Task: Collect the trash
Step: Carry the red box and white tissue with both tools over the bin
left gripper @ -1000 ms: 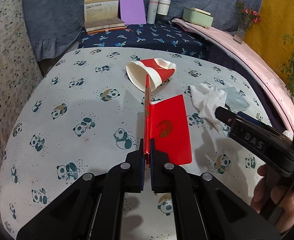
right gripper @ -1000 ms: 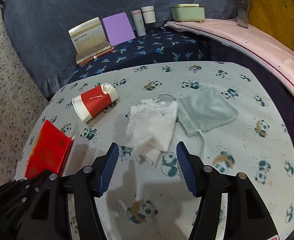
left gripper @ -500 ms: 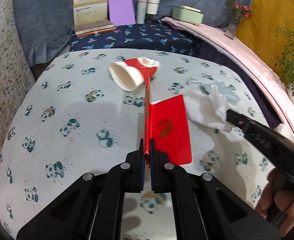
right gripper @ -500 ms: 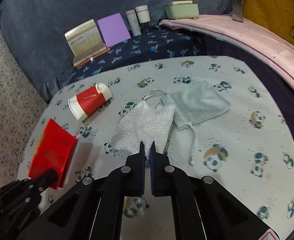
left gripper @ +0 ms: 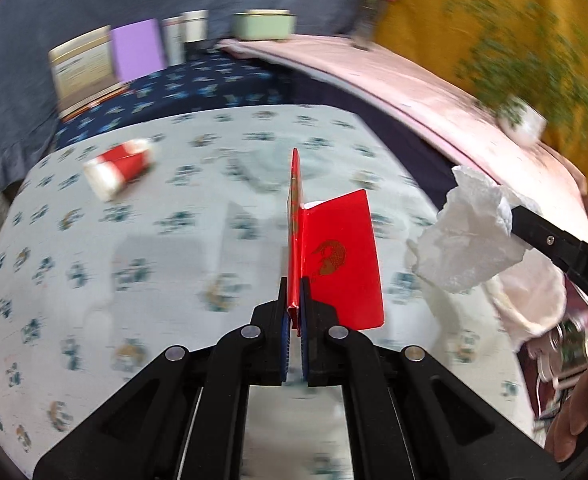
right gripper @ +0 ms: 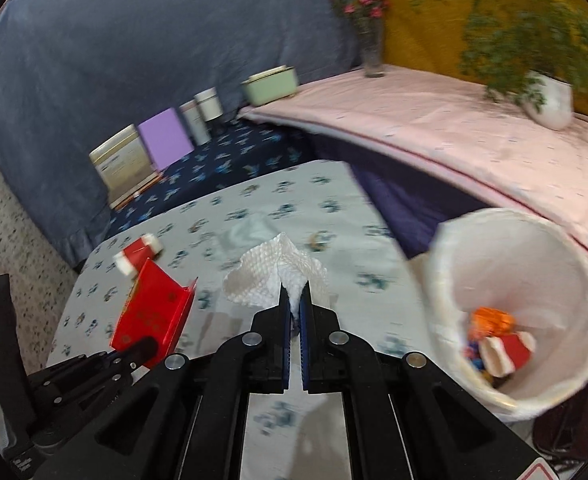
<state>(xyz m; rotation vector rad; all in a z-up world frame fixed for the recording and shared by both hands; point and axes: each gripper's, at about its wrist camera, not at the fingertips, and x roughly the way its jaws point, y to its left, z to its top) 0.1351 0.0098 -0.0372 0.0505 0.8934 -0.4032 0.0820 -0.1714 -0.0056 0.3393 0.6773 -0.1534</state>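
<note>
Panda-printed pale cloth (left gripper: pixel 142 264) covers the table before us, with a grey-blue drape behind it and a yellow wall to the right. From the left wrist view, our left gripper (left gripper: pixel 293 312) is clamped on a folded red card envelope with a gold emblem (left gripper: pixel 334 256), which stands up off the table between the pads. A crushed red-and-white paper cup (left gripper: pixel 120 166) lies on its side further back on the cloth, to the left (blurred, so its details are lost). At the right edge our right gripper (left gripper: pixel 512 218) comes in, a crumpled white paper towel (left gripper: pixel 470 240) hanging from its tip above the table edge, with a hand (left gripper: pixel 586 400) low in the corner.

From the right wrist view, the right gripper (right gripper: pixel 293 312) is closed on a corner of the white paper towel (right gripper: pixel 270 276), pinched between its blue pads. The red envelope (right gripper: pixel 150 312) shows at lower left in the left gripper (right gripper: pixel 142 346), well clear of the cloth. Beside the table on the right stands a white round bin lined with a bag (right gripper: pixel 446 280), already holding some rubbish, among it a second red-and-white cup (right gripper: pixel 508 352) and an orange wrapper (right gripper: pixel 492 320). The paper cup on the table (right gripper: pixel 138 254) lies beyond the envelope.
</note>
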